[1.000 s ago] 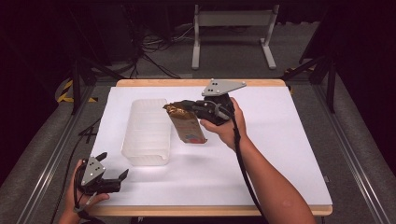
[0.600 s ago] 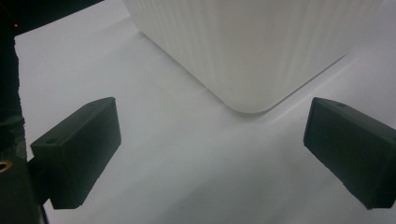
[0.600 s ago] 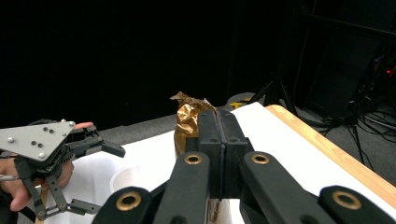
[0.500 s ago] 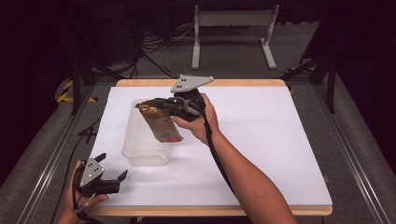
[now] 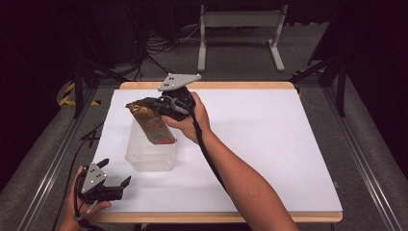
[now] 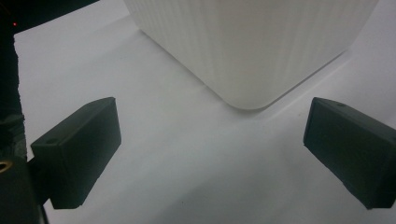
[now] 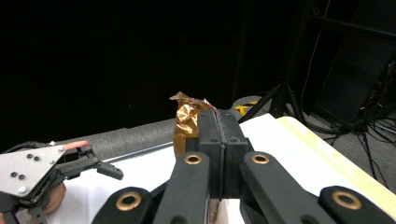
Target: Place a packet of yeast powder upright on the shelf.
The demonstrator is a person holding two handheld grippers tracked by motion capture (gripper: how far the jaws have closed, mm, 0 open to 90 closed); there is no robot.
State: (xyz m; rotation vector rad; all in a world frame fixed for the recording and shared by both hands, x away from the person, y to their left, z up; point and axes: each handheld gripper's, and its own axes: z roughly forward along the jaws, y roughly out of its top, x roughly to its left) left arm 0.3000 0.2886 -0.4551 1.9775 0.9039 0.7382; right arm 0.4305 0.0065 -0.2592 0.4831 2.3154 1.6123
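In the high view, we see the right gripper (image 5: 161, 107) clamped on a crinkled brown foil packet (image 5: 150, 122), tilted above the translucent ribbed plastic bin (image 5: 150, 155) on the white table (image 5: 269, 144). The left gripper (image 5: 115, 185) rests near the table's front edge, jaws spread.

In the left gripper view, its jaws stand wide apart, empty, facing the bin's rounded corner (image 6: 252, 51).

In the right gripper view, closed jaws hide most of the packet (image 7: 187, 119); its printing is unreadable.

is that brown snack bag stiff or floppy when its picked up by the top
Probably floppy: the bag hangs slack below the right tongs, its top crumpled. Likely light, since one pinch lifts it. It may swing over the plastic tub.
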